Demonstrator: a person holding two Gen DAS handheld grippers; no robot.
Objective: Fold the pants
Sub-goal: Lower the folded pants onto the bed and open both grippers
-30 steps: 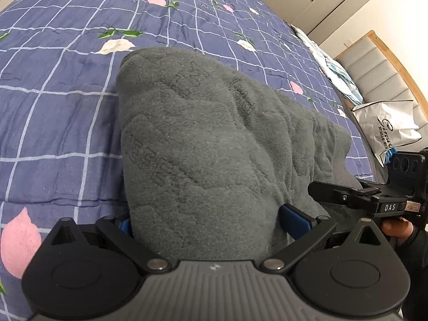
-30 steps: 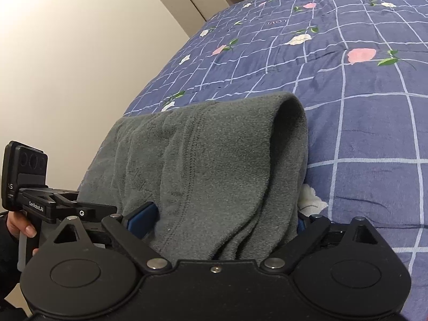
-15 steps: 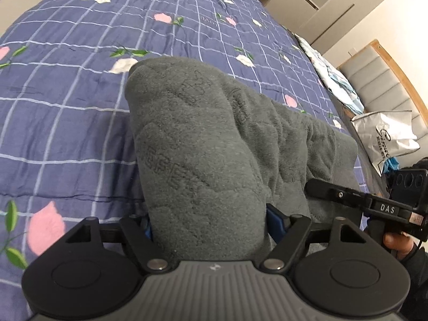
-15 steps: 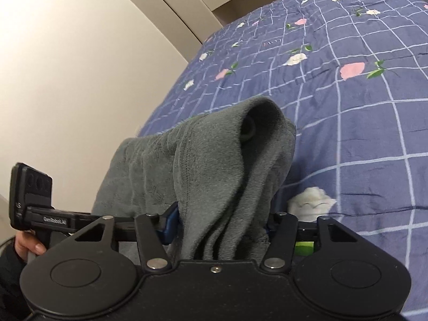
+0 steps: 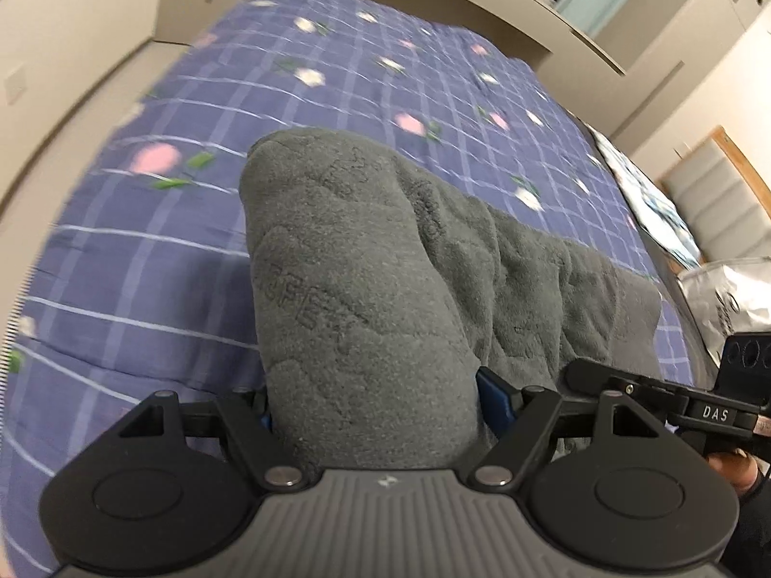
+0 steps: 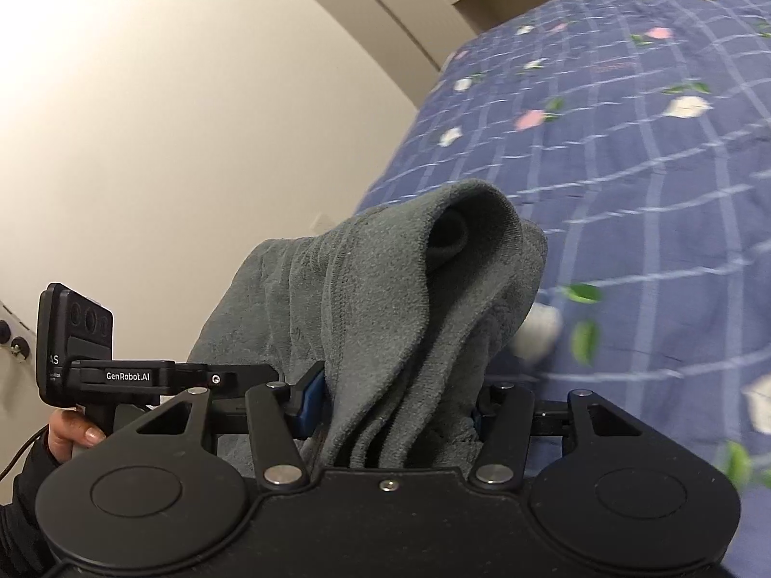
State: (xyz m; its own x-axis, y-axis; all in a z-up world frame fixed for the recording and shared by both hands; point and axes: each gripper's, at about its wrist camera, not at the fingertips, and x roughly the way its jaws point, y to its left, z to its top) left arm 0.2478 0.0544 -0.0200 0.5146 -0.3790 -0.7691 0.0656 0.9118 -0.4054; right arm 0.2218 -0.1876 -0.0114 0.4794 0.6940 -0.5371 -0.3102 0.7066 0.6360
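**Both tools clamped on the pants, fabric up off the bed**

I see the bed [image 5: 144,250] filling both views, blue checked quilt with pink and white flowers. Grey fleece pants [image 5: 366,289] hang bunched above it, stretched between my two tools. Left tool [image 5: 373,404]: jaws have just been closing, now pinched on a thick fold of the pants. Right tool [image 6: 392,402]: same, jaws have just been closing, gripping a narrower gathered bundle, hem opening facing the camera. White bag [image 5: 732,298] sits at far right beside the bed. Left view is motion-blurred.
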